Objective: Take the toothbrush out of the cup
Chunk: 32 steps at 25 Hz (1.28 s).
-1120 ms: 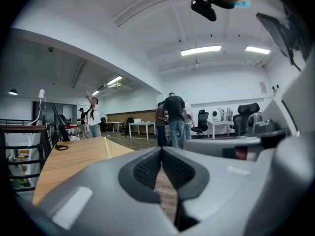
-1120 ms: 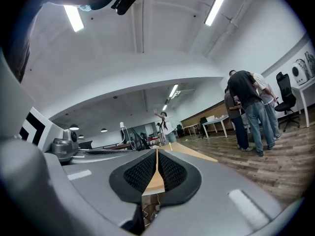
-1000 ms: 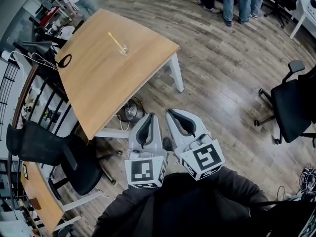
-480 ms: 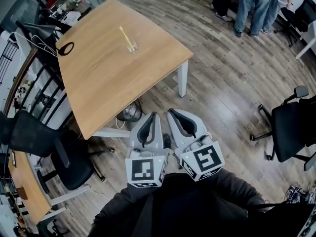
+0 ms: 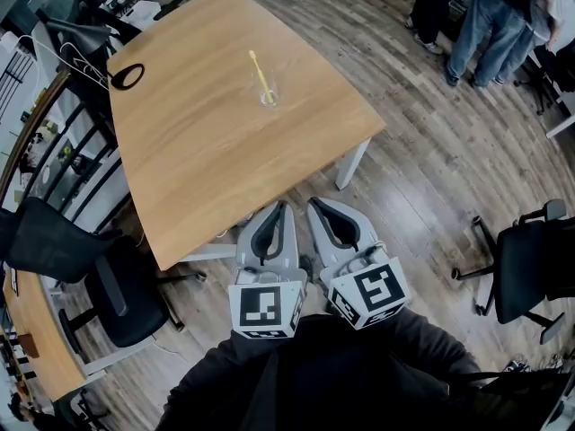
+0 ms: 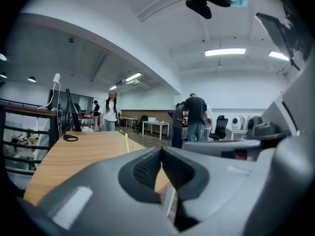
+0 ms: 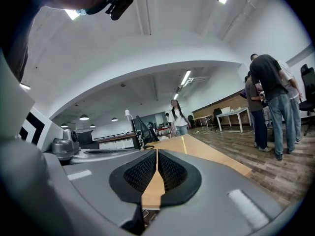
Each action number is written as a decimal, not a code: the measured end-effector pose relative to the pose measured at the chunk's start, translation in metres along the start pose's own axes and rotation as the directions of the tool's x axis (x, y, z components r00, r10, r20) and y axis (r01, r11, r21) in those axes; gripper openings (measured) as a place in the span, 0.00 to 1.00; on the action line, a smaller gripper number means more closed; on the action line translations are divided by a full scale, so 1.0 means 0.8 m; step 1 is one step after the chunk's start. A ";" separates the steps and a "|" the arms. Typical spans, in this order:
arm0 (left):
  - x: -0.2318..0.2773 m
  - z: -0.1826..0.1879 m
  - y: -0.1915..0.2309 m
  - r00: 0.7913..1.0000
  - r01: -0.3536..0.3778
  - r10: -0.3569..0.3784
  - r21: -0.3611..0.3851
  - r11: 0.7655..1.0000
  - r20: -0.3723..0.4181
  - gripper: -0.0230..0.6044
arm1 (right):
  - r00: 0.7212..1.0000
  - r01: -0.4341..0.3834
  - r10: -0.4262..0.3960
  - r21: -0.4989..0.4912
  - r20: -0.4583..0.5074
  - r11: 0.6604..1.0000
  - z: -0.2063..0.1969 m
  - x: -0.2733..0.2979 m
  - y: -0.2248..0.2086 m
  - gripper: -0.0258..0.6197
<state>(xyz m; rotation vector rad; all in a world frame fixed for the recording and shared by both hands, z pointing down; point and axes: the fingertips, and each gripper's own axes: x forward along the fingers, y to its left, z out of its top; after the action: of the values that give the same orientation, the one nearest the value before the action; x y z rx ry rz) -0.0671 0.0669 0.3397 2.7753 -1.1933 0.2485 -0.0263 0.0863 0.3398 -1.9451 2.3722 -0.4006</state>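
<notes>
left gripper (image 6: 161,150) & right gripper (image 7: 156,151) side by side, both w/ jaws together, nothing btwn them. wood table (image 5: 198,151) starts just ahead of the tips. farther fwd, well apart from both jaws: clear cup (image 5: 269,97) on the tabletop w/ yellow toothbrush (image 5: 259,68) standing tilted in it.

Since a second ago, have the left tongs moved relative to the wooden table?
Yes. The left tongs have closed in on the wooden table; their tips now sit at its near edge.
</notes>
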 end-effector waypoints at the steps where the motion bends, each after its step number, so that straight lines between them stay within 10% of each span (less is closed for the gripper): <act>1: 0.008 0.004 0.012 1.000 -0.002 0.002 -0.003 1.000 0.004 0.05 | 1.000 -0.005 0.005 -0.006 -0.004 1.000 0.003 0.014 0.002 0.06; 14: 0.071 0.049 0.120 0.996 -0.006 0.009 -0.027 1.000 0.091 0.05 | 1.000 0.004 -0.003 -0.051 0.004 0.999 0.039 0.149 0.001 0.06; 32: 0.148 0.040 0.128 0.991 -0.115 0.118 -0.065 0.991 0.055 0.05 | 0.998 -0.053 0.051 -0.074 -0.034 0.996 0.042 0.199 -0.076 0.06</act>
<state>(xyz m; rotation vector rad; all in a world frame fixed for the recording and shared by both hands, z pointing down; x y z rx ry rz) -0.0579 -0.0928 0.3351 2.6820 -1.3551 0.1384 0.0055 -0.0845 0.3416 -1.9168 2.4870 -0.3480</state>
